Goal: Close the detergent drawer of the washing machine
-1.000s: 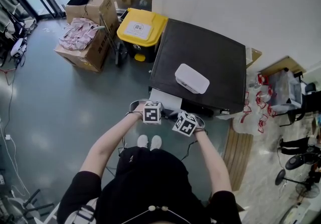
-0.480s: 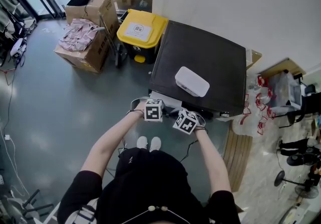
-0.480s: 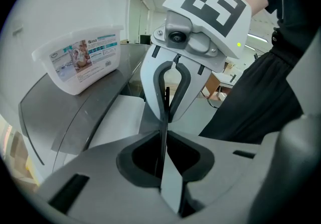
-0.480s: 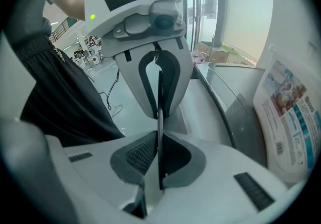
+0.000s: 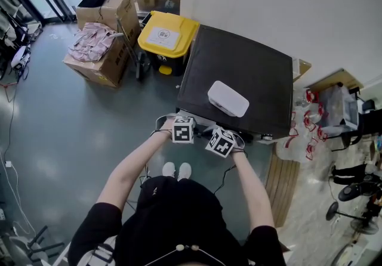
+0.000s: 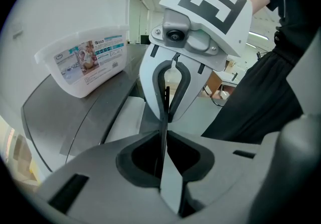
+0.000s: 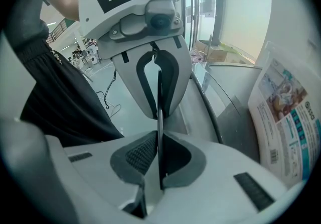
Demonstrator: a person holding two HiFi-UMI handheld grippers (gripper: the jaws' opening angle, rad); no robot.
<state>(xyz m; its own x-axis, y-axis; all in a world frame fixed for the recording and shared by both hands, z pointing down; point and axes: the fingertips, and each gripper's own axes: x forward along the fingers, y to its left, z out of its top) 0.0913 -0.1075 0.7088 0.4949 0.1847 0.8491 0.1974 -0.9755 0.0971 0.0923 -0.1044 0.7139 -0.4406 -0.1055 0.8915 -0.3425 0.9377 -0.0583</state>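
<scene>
The washing machine (image 5: 239,68) has a dark top, and its white detergent drawer (image 5: 202,119) sticks out a little at the front left corner. My left gripper (image 5: 182,129) and right gripper (image 5: 221,141) sit side by side against the drawer's front. Both point steeply down, and their tips are hidden under the marker cubes. In the left gripper view my own jaws (image 6: 163,132) are shut and empty, meeting the right gripper (image 6: 168,102) tip to tip beside the drawer's white top (image 6: 125,117). In the right gripper view my jaws (image 7: 160,132) are shut, facing the left gripper (image 7: 159,97).
A white lidded box (image 5: 228,97) lies on the machine's top. A yellow-lidded bin (image 5: 161,35) and cardboard boxes of clothes (image 5: 95,50) stand to the left. A wooden panel (image 5: 283,181) and bags (image 5: 310,121) are on the right. The person's shoes (image 5: 177,169) are near the machine's front.
Both grippers have moved toward the machine, and the white drawer has slid further in, showing less of itself.
</scene>
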